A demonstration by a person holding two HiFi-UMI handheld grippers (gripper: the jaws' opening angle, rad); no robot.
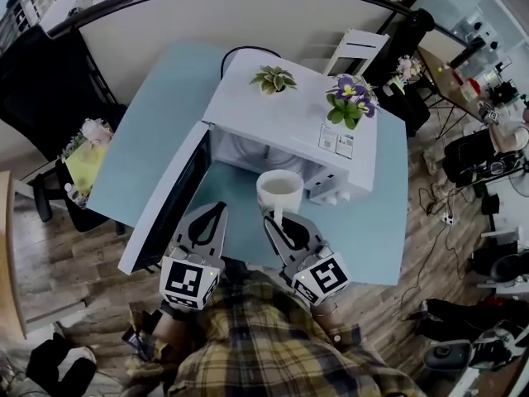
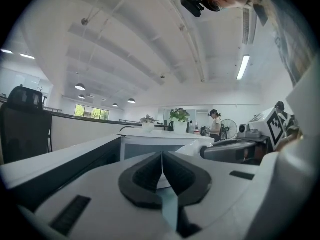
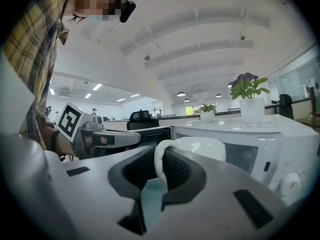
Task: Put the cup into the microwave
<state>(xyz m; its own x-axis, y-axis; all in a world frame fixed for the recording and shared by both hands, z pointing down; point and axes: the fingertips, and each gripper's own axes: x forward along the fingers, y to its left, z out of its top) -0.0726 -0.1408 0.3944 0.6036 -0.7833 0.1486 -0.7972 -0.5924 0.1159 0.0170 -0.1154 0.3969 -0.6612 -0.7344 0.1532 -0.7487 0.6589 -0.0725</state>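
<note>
white cup hangs by its handle in right tongs before open microwave; left tongs closed.

The left gripper points away from the person, nearly level, jaws closed together on nothing. Just right of it, the right gripper points likewise, jaws clamped on the handle of the cup.

The light blue table stands on a wooden floor. A white microwave stands on the table, and its door is open toward the left.
</note>
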